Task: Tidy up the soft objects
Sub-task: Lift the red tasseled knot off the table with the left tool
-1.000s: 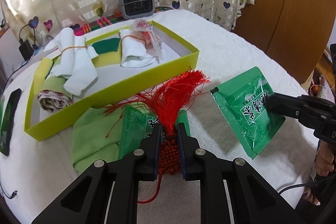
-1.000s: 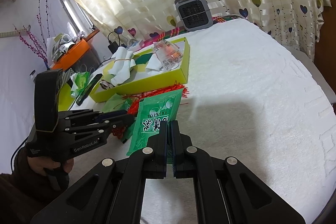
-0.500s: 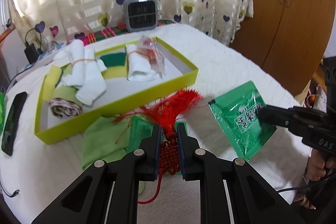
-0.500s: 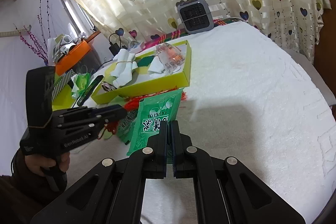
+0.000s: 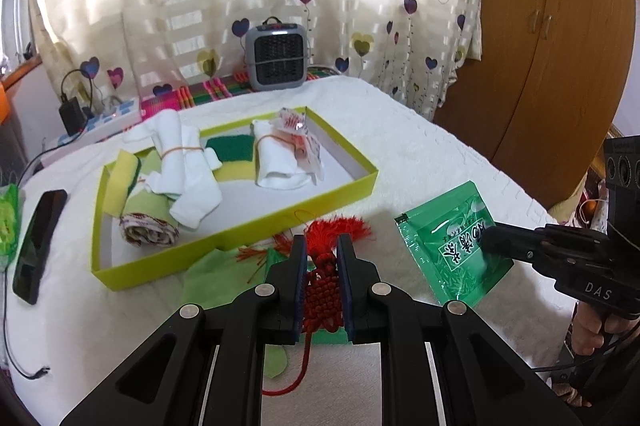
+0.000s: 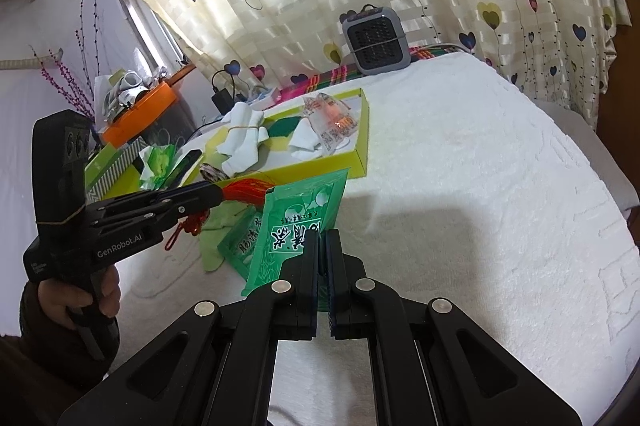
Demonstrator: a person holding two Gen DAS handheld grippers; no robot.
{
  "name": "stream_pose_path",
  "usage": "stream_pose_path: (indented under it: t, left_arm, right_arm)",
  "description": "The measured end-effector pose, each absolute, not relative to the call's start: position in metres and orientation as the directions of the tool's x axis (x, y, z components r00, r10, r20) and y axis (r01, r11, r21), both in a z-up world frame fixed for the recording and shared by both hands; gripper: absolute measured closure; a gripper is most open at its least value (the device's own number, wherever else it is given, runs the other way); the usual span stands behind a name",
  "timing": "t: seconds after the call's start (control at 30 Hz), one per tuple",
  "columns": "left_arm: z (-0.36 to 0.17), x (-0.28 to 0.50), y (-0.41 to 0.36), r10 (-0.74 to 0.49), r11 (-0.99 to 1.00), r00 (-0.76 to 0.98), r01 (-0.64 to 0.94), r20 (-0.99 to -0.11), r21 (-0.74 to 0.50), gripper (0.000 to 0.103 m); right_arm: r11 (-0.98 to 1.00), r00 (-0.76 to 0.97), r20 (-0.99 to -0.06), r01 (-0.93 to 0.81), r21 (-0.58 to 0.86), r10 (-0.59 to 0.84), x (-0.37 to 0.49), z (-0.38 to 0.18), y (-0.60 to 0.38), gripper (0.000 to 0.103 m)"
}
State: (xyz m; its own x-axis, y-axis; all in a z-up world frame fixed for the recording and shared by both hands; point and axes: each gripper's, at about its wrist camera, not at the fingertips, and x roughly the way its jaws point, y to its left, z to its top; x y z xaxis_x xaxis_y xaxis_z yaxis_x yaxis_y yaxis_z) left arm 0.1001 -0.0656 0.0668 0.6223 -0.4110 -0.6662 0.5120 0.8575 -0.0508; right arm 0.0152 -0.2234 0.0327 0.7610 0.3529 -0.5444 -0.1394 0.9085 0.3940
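My left gripper [image 5: 321,246] is shut on a red knotted tassel [image 5: 325,286] and holds it above the bed, just in front of the yellow-green tray [image 5: 236,232]. The tassel's fringe [image 6: 244,191] hangs forward. My right gripper [image 6: 322,240] is shut on a green tea packet [image 6: 298,222], lifted off the bed to the right of the tray; it also shows in the left wrist view [image 5: 452,246]. The tray holds white socks [image 5: 184,166], a second white sock bundle [image 5: 276,162], sponges and a patterned roll [image 5: 148,232].
A second green packet [image 6: 240,246] and a light green cloth [image 5: 212,280] lie on the white bed under the tassel. A black phone [image 5: 38,246] lies left of the tray. A grey heater [image 5: 278,56] stands at the back. A wooden wardrobe [image 5: 560,26] is on the right.
My left gripper has lifted the red tassel up and back from the bed, so the tray looks farther away. My right gripper holds the green packet about where it was.
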Motion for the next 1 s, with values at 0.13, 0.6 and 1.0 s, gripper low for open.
stream_pose_path:
  t: [0.13, 0.6, 1.0]
  left_arm:
    - [0.073, 0.101, -0.06, -0.411, 0.865, 0.64, 0.498, -0.65, -0.056, 0.09]
    - [0.096, 0.106, -0.038, -0.413, 0.882, 0.683, 0.464, -0.602, -0.08, 0.09]
    - [0.114, 0.107, -0.04, -0.407, 0.884, 0.706, 0.464, -0.579, -0.055, 0.09]
  right_arm:
    - [0.91, 0.771, -0.533, -0.142, 0.389, 0.348, 0.015, 0.038, -0.223, 0.1]
    - [0.907, 0.777, -0.52, -0.148, 0.394, 0.353, 0.017, 0.04, -0.219, 0.1]
    - [0.91, 0.793, -0.495, -0.17, 0.379, 0.355, 0.025, 0.055, -0.213, 0.1]
